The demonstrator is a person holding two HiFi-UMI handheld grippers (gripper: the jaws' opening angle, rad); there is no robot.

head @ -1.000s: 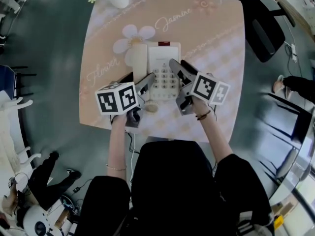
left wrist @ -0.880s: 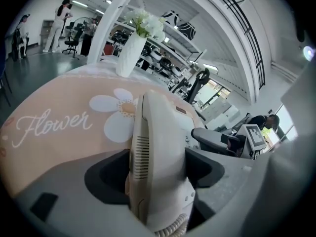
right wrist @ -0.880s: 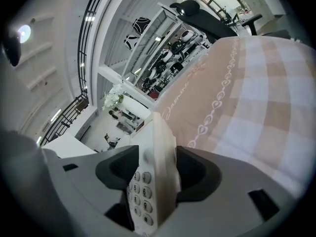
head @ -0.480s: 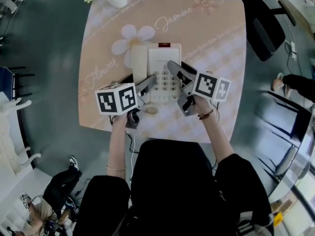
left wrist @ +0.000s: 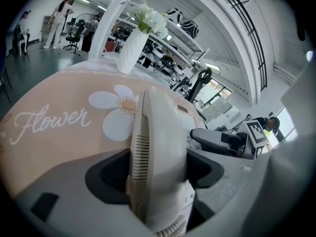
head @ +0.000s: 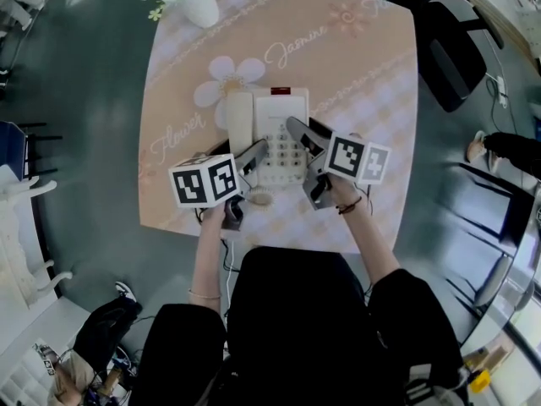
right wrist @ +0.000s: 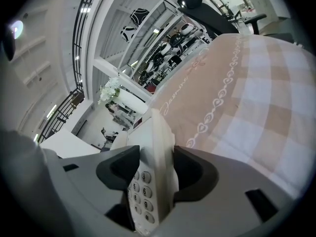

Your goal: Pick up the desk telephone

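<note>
On the peach, flower-printed counter (head: 372, 74), the desk telephone (head: 281, 108) lies just ahead of the seated person, its long axis running straight away from them. The two grippers come at its near end from either side. The left gripper (head: 254, 154) has its jaws closed against both sides of the handset (left wrist: 158, 147), which rests along the telephone's left edge. The right gripper (head: 306, 134) pinches the right edge of the base, one jaw over the keypad (right wrist: 140, 186) and the other outside it. Both are equally near. A level lift looks likely to depend on both rising together. Whether the base has left the counter cannot be told.
</note>
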